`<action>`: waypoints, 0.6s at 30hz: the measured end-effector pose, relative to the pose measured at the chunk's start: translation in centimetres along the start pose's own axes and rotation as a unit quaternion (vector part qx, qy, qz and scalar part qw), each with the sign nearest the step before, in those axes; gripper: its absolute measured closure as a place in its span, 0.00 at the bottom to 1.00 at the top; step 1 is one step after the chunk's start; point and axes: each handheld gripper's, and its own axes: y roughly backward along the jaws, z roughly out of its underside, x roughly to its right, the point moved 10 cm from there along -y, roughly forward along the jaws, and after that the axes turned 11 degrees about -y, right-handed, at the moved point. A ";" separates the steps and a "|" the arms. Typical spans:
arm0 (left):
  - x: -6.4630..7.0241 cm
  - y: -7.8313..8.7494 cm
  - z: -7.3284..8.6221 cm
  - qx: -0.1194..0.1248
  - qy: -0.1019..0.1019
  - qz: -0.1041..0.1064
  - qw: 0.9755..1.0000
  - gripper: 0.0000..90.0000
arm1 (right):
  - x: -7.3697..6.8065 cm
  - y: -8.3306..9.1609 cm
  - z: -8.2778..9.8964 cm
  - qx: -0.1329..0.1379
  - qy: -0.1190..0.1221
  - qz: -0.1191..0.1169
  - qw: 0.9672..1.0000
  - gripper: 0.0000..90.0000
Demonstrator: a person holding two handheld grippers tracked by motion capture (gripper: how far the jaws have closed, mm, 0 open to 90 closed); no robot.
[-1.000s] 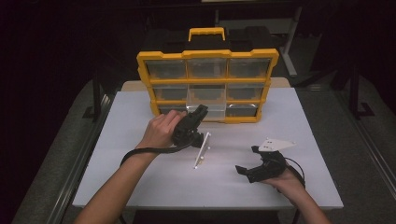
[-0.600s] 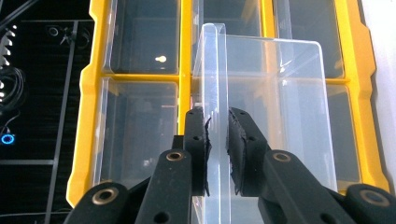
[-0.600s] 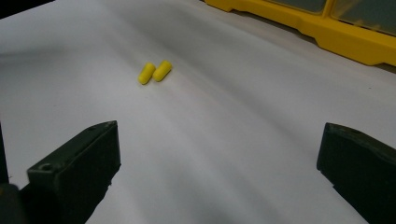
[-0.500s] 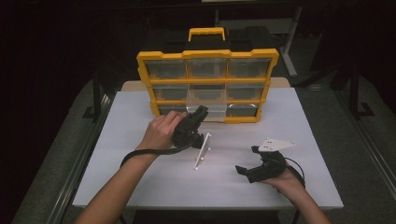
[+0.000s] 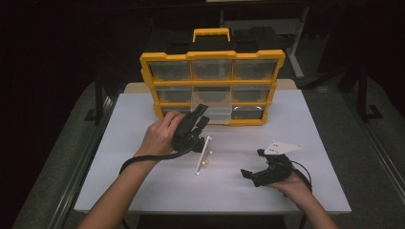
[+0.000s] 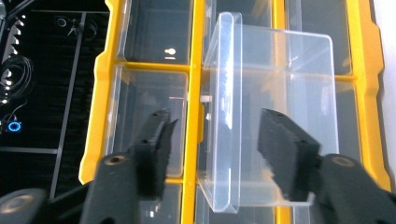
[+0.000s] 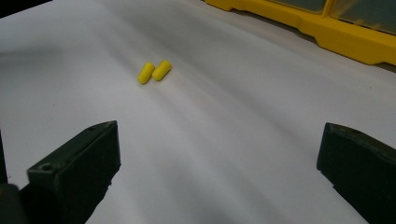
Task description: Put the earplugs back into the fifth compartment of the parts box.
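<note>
A yellow organizer (image 5: 212,57) with clear drawers stands at the back of the white table (image 5: 143,191). Its lower middle clear drawer (image 5: 217,113) is pulled partway out. My left gripper (image 5: 203,117) is at that drawer's front. In the left gripper view the jaws (image 6: 215,121) have just been opening. The drawer's front (image 6: 280,93) stands between them and the pads are clear of it. My right gripper (image 5: 251,162) rests low at the right, open with nothing in it (image 7: 219,135). Two yellow earplugs (image 7: 154,71) lie side by side ahead of it, also seen in the high view (image 5: 206,163).
The organizer's other drawers (image 5: 169,70) are pushed in and look empty. A carry handle (image 5: 211,33) tops it. Dark floor and table legs surround the table. Bare tabletop lies between the two hands and along the front edge.
The left gripper's jaws stand a little wider apart at the drawer than before. Both hands have kept their places.
</note>
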 end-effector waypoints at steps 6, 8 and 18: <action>0.7 0.7 0.3 0.000 0.003 -0.001 1.000 0.34 | 0.1 -0.1 0.0 -0.001 -0.001 0.001 1.000 0.00; 0.9 0.9 0.3 0.002 0.005 -0.002 1.000 0.32 | 0.0 -0.1 0.0 -0.001 0.000 0.002 1.000 0.00; 2.0 2.6 0.8 0.003 0.010 0.001 1.000 0.26 | 0.0 -0.2 0.2 -0.006 0.007 0.005 1.000 0.00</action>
